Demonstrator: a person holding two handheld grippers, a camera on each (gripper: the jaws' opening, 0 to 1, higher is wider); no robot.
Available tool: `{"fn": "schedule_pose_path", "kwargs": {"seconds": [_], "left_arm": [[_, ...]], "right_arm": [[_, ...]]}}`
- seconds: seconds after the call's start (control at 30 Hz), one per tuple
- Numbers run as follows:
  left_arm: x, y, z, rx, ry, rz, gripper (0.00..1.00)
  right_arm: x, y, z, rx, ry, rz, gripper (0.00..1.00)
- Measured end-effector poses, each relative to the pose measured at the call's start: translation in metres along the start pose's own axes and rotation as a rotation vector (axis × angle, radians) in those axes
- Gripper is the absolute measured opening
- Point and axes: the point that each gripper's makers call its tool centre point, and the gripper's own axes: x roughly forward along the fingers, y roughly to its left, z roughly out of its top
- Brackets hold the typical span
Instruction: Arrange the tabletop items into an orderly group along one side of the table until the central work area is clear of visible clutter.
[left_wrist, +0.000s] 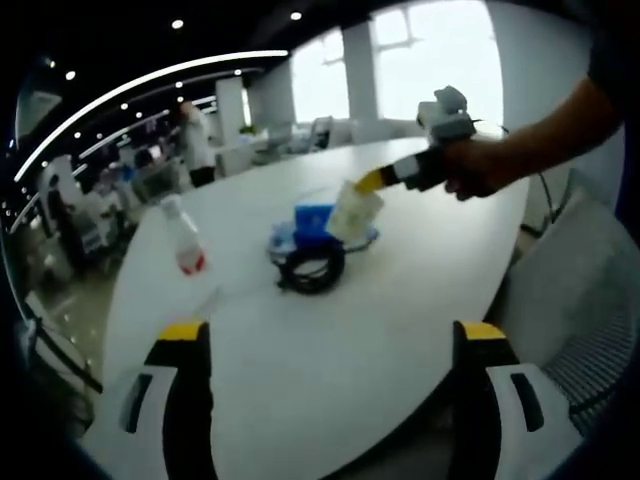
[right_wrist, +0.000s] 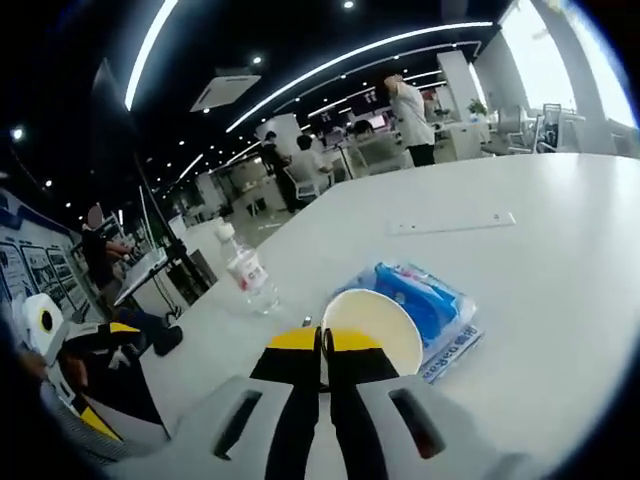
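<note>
Paper cup (right_wrist: 372, 325), white with a pale cream interior, is pinched at its near rim between the closed jaws of the right gripper (right_wrist: 322, 352); the yellow-tipped jaws meet on the cup wall with no visible gap. In the left gripper view the same cup (left_wrist: 354, 212) hangs tilted from the right gripper (left_wrist: 372, 181), held by a person's hand (left_wrist: 478, 166) above the middle of the white tabletop (left_wrist: 400, 330).

Left gripper (left_wrist: 330, 335): jaws spread wide apart, nothing between them, poised over the near part of the tabletop.

Blue tissue packet (right_wrist: 425, 300) lies flat on the tabletop just beyond and beneath the cup; in the left gripper view the packet (left_wrist: 312, 217) sits beside a black cable coil (left_wrist: 312, 267), the two touching or nearly so.

Clear plastic bottle (right_wrist: 246, 268) with a white cap and a red-marked label stands apart from this cluster, nearer the tabletop edge; it appears tilted in both views (left_wrist: 184, 238). A thin white strip (right_wrist: 452, 223) lies flat farther across the tabletop.
</note>
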Motion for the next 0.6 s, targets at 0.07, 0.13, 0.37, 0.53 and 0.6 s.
{"fn": "schedule_pose_path", "kwargs": {"seconds": [0.07,0.13,0.37,0.53,0.6], "left_arm": [[0.0,0.0,-0.001,0.003,0.005,-0.001,0.97],[0.0,0.0,-0.001,0.0,0.005,-0.001,0.97],[0.0,0.0,-0.002,-0.009,0.008,0.0,0.98],[-0.001,0.0,-0.001,-0.001,0.006,-0.002,1.0],[-0.001,0.0,0.0,0.002,-0.001,0.001,1.0]], "right_arm": [[0.001,0.001,0.001,-0.007,0.001,0.004,0.0],[0.003,0.001,0.003,-0.013,0.004,0.007,0.0],[0.011,0.004,0.009,-0.047,0.011,0.022,0.0],[0.016,0.008,0.013,-0.085,0.021,0.034,0.0],[0.019,0.009,0.015,-0.103,0.025,0.04,0.0]]}}
